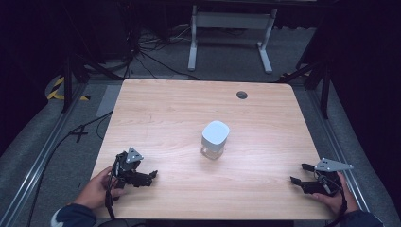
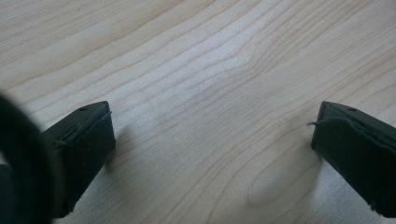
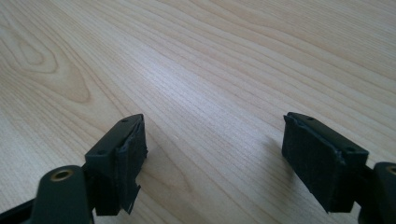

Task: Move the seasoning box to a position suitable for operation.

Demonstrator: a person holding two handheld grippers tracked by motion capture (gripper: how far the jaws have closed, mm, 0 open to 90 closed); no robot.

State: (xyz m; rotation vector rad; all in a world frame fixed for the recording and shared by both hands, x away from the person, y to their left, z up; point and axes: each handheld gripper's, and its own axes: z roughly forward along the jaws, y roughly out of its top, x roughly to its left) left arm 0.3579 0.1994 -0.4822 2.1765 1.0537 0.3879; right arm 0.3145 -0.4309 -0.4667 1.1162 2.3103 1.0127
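Note:
A small container (image 1: 215,139) with a white rounded-square top and a clear lower body stands upright near the middle of the wooden table (image 1: 165,118). My left gripper (image 1: 150,177) rests low near the front left corner, held by a hand, well to the left of the container. In the left gripper view its jaws stand wide apart over bare wood, so the left gripper (image 2: 212,137) is open and holds nothing. My right gripper (image 1: 299,173) sits near the front right corner, pointing left. The right gripper (image 3: 215,147) is also open, with bare tabletop between its jaws.
A dark round grommet hole (image 1: 242,95) sits near the table's far edge. Beyond the table stand white desk legs (image 1: 193,42), with cables (image 1: 156,61) lying on the grey floor. Metal rails run along both sides of the table.

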